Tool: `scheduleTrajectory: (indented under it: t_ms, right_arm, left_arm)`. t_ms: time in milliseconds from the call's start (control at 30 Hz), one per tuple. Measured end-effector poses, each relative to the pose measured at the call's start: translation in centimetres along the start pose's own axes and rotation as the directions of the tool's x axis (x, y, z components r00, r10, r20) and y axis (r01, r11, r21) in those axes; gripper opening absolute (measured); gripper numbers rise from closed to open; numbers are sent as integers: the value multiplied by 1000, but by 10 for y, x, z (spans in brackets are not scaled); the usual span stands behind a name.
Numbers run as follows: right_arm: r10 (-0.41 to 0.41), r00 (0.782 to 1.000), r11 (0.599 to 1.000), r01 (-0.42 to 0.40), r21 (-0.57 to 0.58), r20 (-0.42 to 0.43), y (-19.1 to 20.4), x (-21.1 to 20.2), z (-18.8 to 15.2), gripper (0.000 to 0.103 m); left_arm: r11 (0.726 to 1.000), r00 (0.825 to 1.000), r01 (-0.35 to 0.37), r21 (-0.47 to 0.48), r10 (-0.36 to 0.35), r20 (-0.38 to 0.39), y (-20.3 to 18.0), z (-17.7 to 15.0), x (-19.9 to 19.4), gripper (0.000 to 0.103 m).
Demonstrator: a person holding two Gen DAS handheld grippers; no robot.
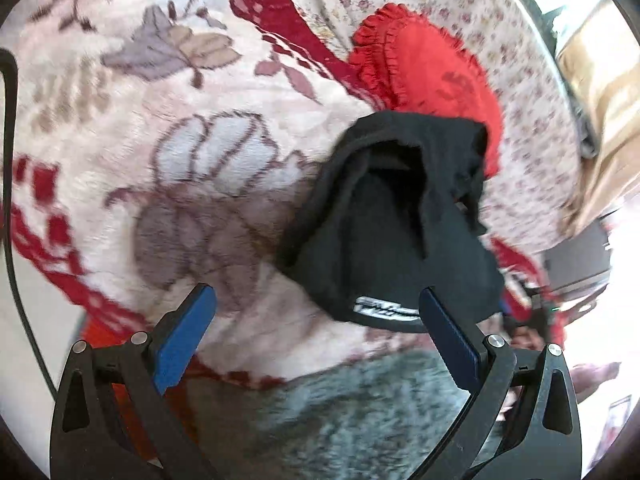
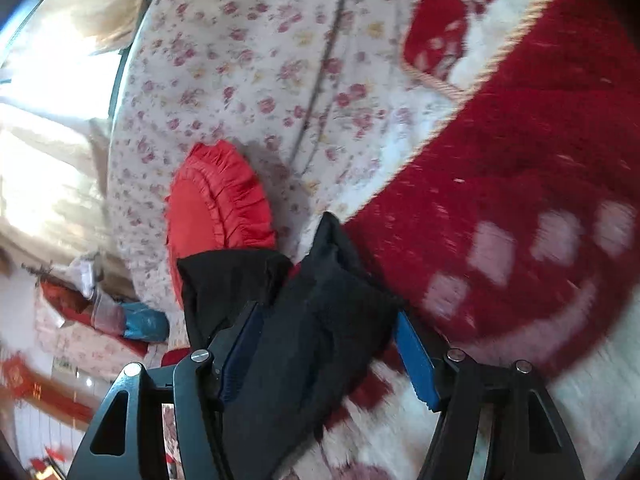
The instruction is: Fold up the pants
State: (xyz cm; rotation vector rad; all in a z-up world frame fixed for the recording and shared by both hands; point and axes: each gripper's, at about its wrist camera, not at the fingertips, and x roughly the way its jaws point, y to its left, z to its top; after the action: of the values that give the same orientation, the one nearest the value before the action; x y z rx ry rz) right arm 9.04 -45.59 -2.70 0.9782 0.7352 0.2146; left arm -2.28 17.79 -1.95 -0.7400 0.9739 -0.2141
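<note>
1. Presently, left wrist view: the left gripper [image 1: 318,312] stands with its jaws spread wide and nothing clamped. The black pants [image 1: 384,232], bundled, lie on the floral blanket [image 1: 160,120] ahead of the right-hand finger and touch its tip (a white label sits just there). The left-hand finger has only blanket before it. A red frilled cushion [image 1: 432,68] sits just beyond the bundle.

2. Right wrist view: the right gripper [image 2: 324,332] has the pants [image 2: 304,340] lying between its blue pads. One pad is against the cloth; the other shows a gap, so I judge the grip released rather than clenched. The bundle's long axis runs roughly along the fingers, toward the cushion [image 2: 220,208] and the red rug [image 2: 520,160].

3. Judgement: the right gripper is nearer; the left must shift toward its right-hand finger to centre the cloth.
</note>
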Motion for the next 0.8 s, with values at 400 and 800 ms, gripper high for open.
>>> scheduleTrajectory:
  t_ms: [400,800]
  right_arm:
    - [62,998,997,-62,-50,8,1,-2,-1,37]
    - [96,995,992,-93,84,-32,-12,8,-3,37]
  left_arm:
    - [987,990,141,-73,-138,40,8,25,9,102]
    - [989,998,-24,143,16,63,-26,22,30,61]
